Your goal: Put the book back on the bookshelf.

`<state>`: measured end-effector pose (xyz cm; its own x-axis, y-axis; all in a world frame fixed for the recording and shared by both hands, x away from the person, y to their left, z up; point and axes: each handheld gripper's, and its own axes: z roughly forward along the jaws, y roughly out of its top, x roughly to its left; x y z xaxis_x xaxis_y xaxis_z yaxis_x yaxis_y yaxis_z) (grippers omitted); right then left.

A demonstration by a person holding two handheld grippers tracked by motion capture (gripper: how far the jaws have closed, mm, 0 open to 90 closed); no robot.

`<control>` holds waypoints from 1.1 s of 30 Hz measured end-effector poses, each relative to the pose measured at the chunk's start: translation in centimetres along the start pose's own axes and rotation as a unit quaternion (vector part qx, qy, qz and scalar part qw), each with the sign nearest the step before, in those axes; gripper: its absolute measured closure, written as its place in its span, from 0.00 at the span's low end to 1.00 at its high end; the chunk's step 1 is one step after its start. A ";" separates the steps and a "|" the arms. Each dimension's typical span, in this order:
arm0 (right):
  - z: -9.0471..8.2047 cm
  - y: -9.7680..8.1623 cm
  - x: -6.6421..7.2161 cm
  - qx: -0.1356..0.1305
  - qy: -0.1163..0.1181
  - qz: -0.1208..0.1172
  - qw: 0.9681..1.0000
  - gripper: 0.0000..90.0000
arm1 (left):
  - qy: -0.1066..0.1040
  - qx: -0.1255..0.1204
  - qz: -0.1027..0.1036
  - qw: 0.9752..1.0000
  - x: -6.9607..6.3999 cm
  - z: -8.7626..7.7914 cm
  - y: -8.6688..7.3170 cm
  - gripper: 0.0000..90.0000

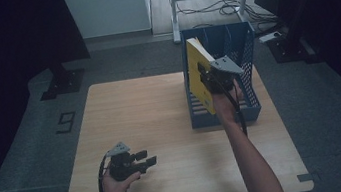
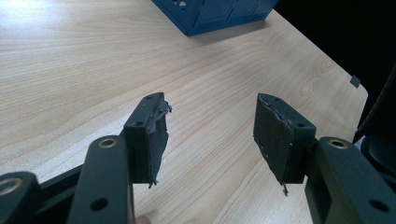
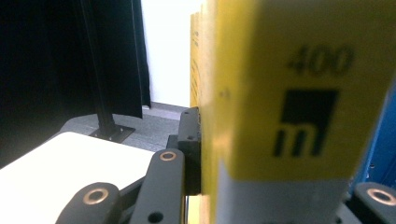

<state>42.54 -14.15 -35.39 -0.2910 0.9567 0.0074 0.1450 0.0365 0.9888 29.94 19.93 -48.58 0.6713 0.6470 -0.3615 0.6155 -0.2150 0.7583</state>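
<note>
A yellow book (image 1: 198,74) stands tilted at the left end of a blue slotted file rack (image 1: 244,53) on the far right of the wooden table (image 1: 145,109). My right gripper (image 1: 205,77) is shut on the book's near edge. In the right gripper view the book's spine (image 3: 289,93) sits close up between the jaws, with the left finger (image 3: 189,140) pressed against its side. Near the table's front left, my left gripper (image 1: 146,159) is held low over the wood. Its fingers stand apart, and the left gripper view shows bare wood between them at the gripper (image 2: 210,135).
The rack's corner (image 2: 210,14) lies ahead of the left gripper. Dark curtains hang on both sides of the table. A stand base (image 1: 63,83) sits on the floor at far left, with a white frame and cables (image 1: 216,3) behind the rack.
</note>
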 end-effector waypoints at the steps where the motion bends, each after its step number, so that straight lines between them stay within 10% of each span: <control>1: 0.1 -0.1 0.0 0.001 -0.001 0.000 1.000 0.82 | 0.000 0.001 0.001 1.000 0.0 0.0 0.0 0.49; 33: 3.1 -0.5 0.0 0.013 -0.027 -0.007 1.000 0.82 | -0.007 0.008 0.000 1.000 0.1 0.5 -0.2 0.48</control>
<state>45.36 -13.27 -36.35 -0.2426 0.9700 -0.0148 0.1654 0.0564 0.9846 30.10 19.69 -48.99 0.6768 0.6366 -0.3698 0.6223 -0.2264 0.7493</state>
